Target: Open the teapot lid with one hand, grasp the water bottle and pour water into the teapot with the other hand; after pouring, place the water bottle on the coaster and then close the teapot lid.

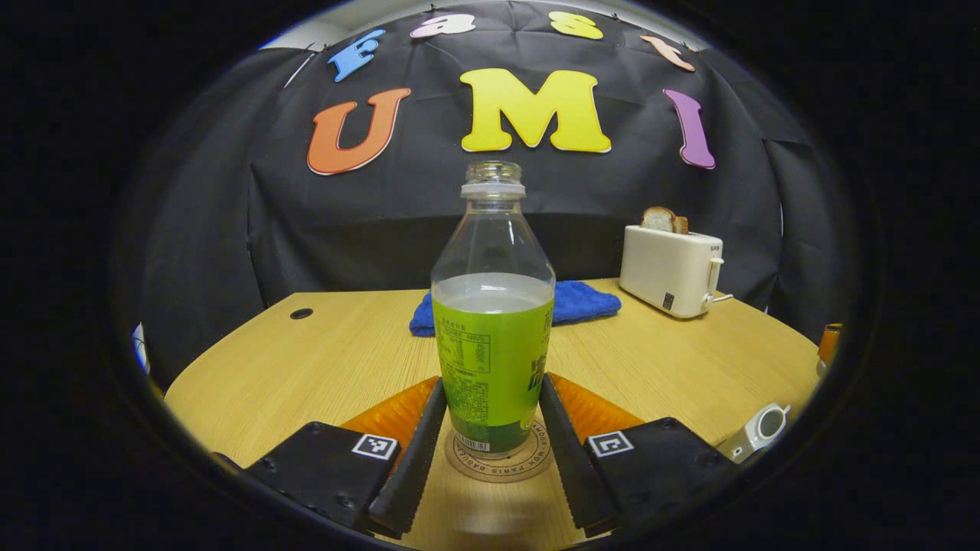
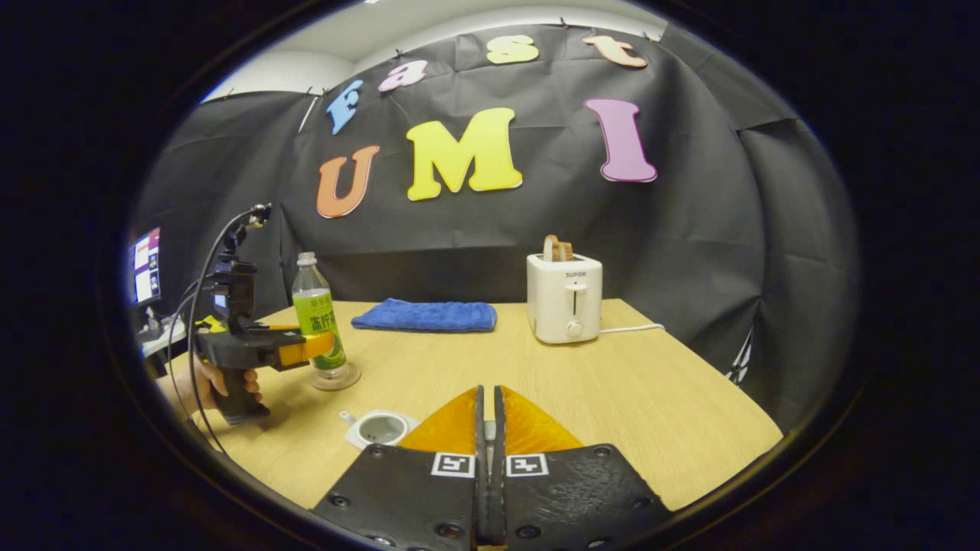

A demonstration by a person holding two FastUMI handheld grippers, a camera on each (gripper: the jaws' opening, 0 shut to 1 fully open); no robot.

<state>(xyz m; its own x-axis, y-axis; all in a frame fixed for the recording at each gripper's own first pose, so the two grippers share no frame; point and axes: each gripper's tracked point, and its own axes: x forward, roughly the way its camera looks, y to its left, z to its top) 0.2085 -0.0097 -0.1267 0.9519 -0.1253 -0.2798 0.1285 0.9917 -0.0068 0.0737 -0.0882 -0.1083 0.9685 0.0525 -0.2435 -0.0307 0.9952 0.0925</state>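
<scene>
Flanking the water bottle (image 1: 493, 321) at six o'clock in the left gripper view, the left gripper (image 1: 490, 451) stands open, its fingers just beside the green label, whether touching I cannot tell. Bottle sits upright, uncapped, on the coaster (image 1: 528, 464).

In the right gripper view, the right gripper (image 2: 488, 428) has its jaws nearly closed; something small seems pinched between them, likely the lid, but I cannot tell. At eight o'clock the teapot (image 2: 380, 428) sits open on the table (image 2: 651, 398).

Risk: a careless withdrawal could nudge the top-heavy, uncapped bottle, spilling water.
</scene>
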